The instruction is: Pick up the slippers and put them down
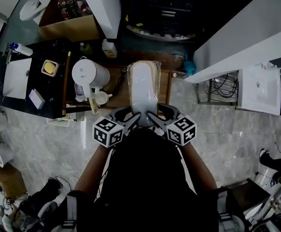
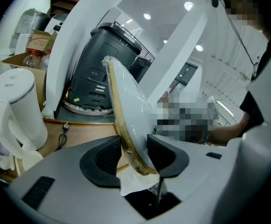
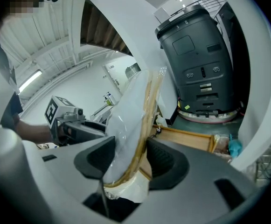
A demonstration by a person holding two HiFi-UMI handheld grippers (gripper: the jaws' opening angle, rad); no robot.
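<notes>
Left gripper [image 2: 134, 148] and right gripper [image 3: 130, 155]: each is clamped on the near end of the slippers [image 1: 144, 88]. The jaws stand fairly wide, with the pads pressing the packet from both sides, one on the tan sole edge and the other on the white upper.

The slippers are a white pair sealed in clear film. They run forward from my jaws, carried between the two grippers over the wooden tray [image 1: 165, 87]. I cannot tell whether their far end rests on it.

Handling, as I judge it:
- The pair is light, soft and compressible.
- The film is slick and may creep under the pads.
- The stiffer sole rim gives the surest purchase.
- Held by one end only, the far end may sag.

Containers, near to far:
- **Wooden tray:** it lies below and just ahead of the jaws, with a black cable [image 2: 63, 133] on it.
- **White kettle [image 1: 89, 74]:** it stands left of my left gripper with its lid shut, so its contents are unseen.
- **Open cardboard box [image 1: 65, 30]:** farther ahead and to the left, it holds plastic bottles [image 1: 67, 4].

Beyond all of these, straight ahead, stands a black machine [image 3: 200, 64].
</notes>
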